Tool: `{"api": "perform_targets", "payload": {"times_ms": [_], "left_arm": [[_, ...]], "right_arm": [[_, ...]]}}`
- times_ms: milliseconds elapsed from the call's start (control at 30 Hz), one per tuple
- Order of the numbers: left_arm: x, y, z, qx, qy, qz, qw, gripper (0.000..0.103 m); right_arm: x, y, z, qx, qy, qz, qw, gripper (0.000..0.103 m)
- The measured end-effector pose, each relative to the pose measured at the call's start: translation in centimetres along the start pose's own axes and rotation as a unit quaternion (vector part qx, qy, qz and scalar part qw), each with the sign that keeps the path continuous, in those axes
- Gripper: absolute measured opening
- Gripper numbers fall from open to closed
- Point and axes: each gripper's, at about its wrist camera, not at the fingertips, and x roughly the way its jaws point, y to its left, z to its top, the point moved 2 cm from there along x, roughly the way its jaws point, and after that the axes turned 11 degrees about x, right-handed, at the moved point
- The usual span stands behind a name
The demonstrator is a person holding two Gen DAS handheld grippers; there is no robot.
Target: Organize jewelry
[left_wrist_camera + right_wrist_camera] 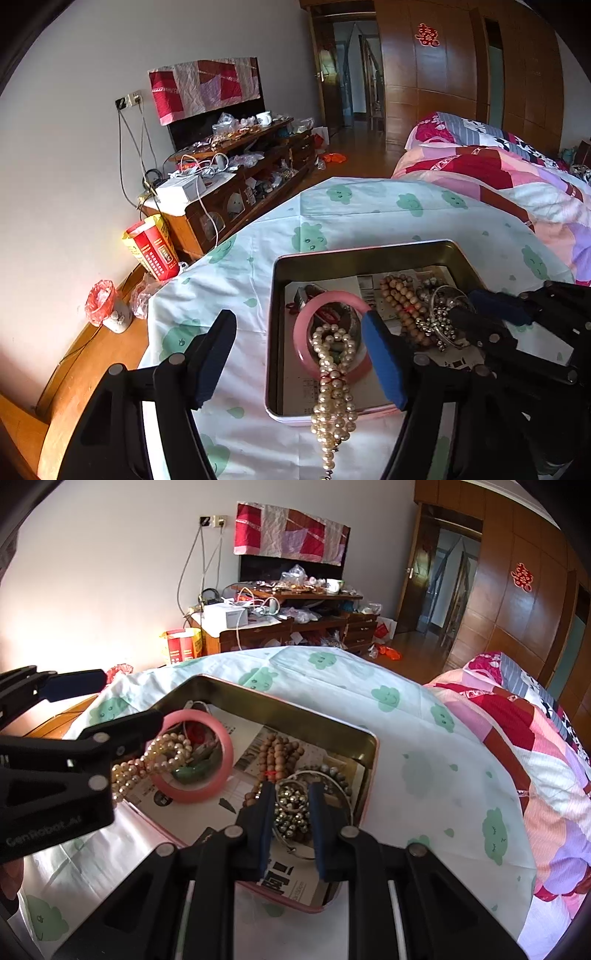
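Your pale cloth point(424, 738) with green cloud faces covered the desk, and on it sat the metal tin point(369, 254), lined with printed paper too small to read. Inside lay the pink bangle point(332, 297) with the pearl strand point(334, 387) draped across it and over the tin's near rim. Your left hand-held gripper point(299, 354), marked "GenRobot.AI", stood released, jaws wide either side of the pearls. Your right hand-held gripper point(291, 801) was clenched on the silver bead cluster point(291, 806) beside the wooden beads point(277, 755).
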Motion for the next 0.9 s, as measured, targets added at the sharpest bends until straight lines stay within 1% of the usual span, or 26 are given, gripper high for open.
{"api": "perform_targets", "payload": {"times_ms": [33, 67, 100, 133, 167, 267, 367, 533, 700, 900], "left_arm": [[0.0, 0.1, 0.0, -0.001, 0.001, 0.001, 1.0000, 0.071], [0.1, 0.2, -0.1, -0.002, 0.002, 0.003, 1.0000, 0.071], [0.1, 0.3, -0.1, -0.002, 0.003, 0.005, 1.0000, 0.072], [0.1, 0.3, -0.1, -0.003, 0.003, 0.006, 1.0000, 0.073], [0.1, 0.3, -0.1, -0.005, 0.003, 0.009, 0.9999, 0.073], [0.1, 0.6, -0.2, -0.013, 0.007, 0.011, 0.9998, 0.075], [-0.2, 0.6, -0.4, -0.016, 0.008, 0.010, 0.9998, 0.075], [-0.9, 0.5, -0.7, -0.022, 0.006, -0.001, 0.9997, 0.075], [-1.9, 0.8, -1.0, -0.033, -0.001, -0.005, 0.9994, 0.075], [-2.4, 0.9, -1.2, -0.036, -0.004, -0.005, 0.9993, 0.075]], "right_arm": [[0.0, 0.1, 0.0, -0.005, -0.004, -0.009, 1.000, 0.024], [0.0, 0.1, 0.1, -0.009, -0.006, -0.013, 1.000, 0.040], [-0.1, 0.1, 0.1, -0.010, -0.008, -0.016, 1.000, 0.060], [-0.3, 0.1, 0.1, -0.008, -0.015, -0.015, 1.000, 0.064], [-0.5, 0.0, 0.1, -0.008, -0.022, -0.014, 1.000, 0.064], [-0.7, 0.0, 0.2, -0.011, -0.023, -0.021, 0.999, 0.064], [-1.1, -0.3, 0.2, -0.005, -0.027, -0.025, 0.999, 0.072], [-1.6, -0.5, 0.1, -0.001, -0.030, -0.026, 0.999, 0.074], [-2.7, -0.2, -0.3, -0.006, -0.042, -0.028, 0.999, 0.084], [-3.3, 0.0, -0.3, -0.007, -0.050, -0.029, 0.998, 0.084]]}}
